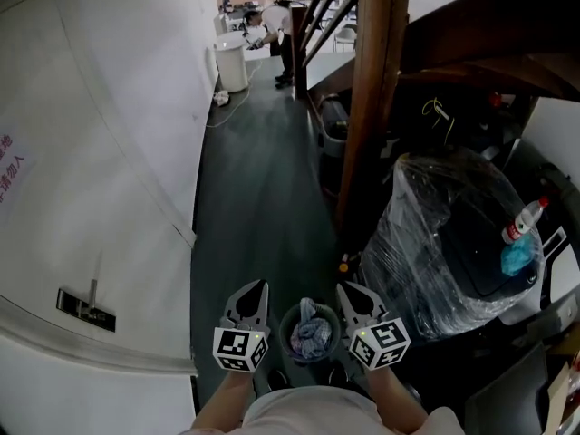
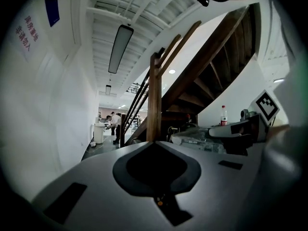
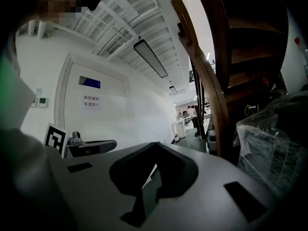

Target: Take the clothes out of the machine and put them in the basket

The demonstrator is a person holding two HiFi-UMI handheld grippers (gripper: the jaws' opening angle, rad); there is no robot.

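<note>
Far below on the dark floor stands a small round basket (image 1: 284,331) holding a bundle of blue-and-white clothes (image 1: 311,330). My left gripper (image 1: 256,286) hangs just left of it and my right gripper (image 1: 349,289) just right of it, both high above it and pointing forward. Each has its jaws together with nothing in them. In the left gripper view the left gripper (image 2: 155,144) shows its pads meeting at the tip. The right gripper (image 3: 155,145) looks the same in its own view. No open washing machine is in view.
A bulky thing wrapped in clear plastic (image 1: 453,252) stands at the right, with a bottle (image 1: 524,222) and a blue rag (image 1: 518,259) on top. A wooden stair post (image 1: 372,107) rises ahead. A white wall with a door (image 1: 91,198) fills the left. People stand far down the corridor.
</note>
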